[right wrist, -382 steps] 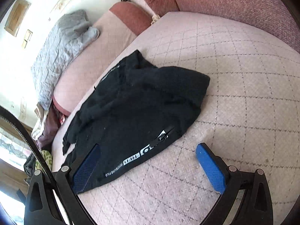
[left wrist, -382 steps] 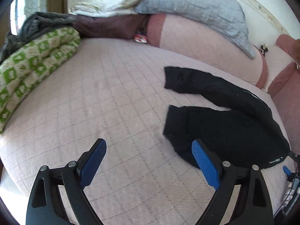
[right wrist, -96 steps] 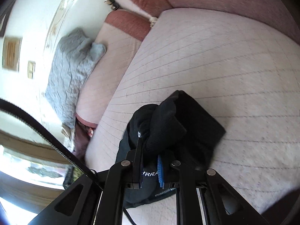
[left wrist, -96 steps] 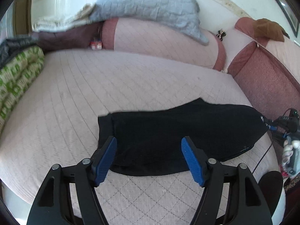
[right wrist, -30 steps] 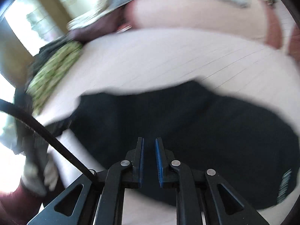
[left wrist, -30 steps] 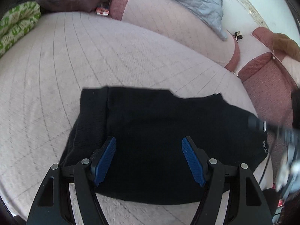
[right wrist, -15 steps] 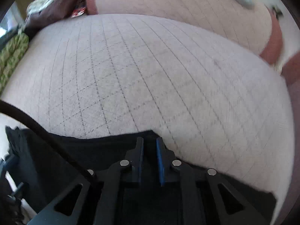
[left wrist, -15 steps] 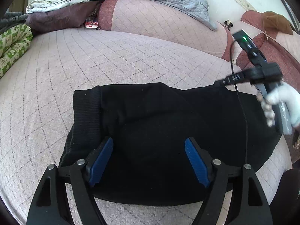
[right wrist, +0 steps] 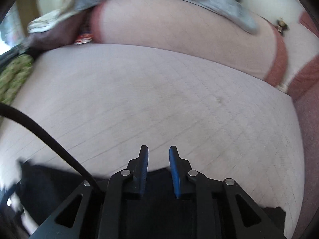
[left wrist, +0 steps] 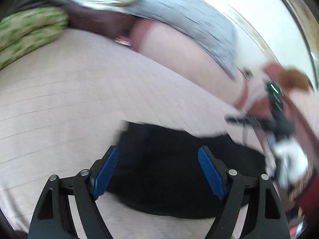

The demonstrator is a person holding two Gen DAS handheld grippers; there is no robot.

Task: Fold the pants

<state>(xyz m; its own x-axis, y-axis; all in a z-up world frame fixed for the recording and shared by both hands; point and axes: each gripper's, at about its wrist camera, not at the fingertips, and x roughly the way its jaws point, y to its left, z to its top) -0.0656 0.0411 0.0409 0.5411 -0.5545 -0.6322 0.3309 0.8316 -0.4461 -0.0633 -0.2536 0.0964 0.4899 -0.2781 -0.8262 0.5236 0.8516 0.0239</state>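
Because the black pants [left wrist: 175, 171] lie flattened into a compact dark block near the front edge of the pink quilted bed [left wrist: 79, 91], the fold looks largely made, and both tools appear placed to let go of it rather than to gather more cloth

The left gripper [left wrist: 158, 171] hangs above the garment with its blue pads spread wide, one over the pants' left edge and the other over the middle; nothing is pinched between them, so the hand seems free to reach for a fresh hold or simply clear the work

The right gripper [right wrist: 158, 169] has its jaws opening, a narrow gap showing between the blue pads [right wrist: 144, 171]; only bare quilt shows through that gap, while the pants [right wrist: 45, 181] sit below and behind the tool, so it grips nothing. From the left wrist view the same tool [left wrist: 279, 123] shows blurred at the garment's far end, held by a light-gloved hand [left wrist: 289, 159]

Folded green bedding [left wrist: 30, 33] and a grey blanket [left wrist: 191, 22] over the bolster sit well apart from the pants, leaving the working patch unobstructed

Blur hides the pants' outline, so how neatly the edges align cannot be told
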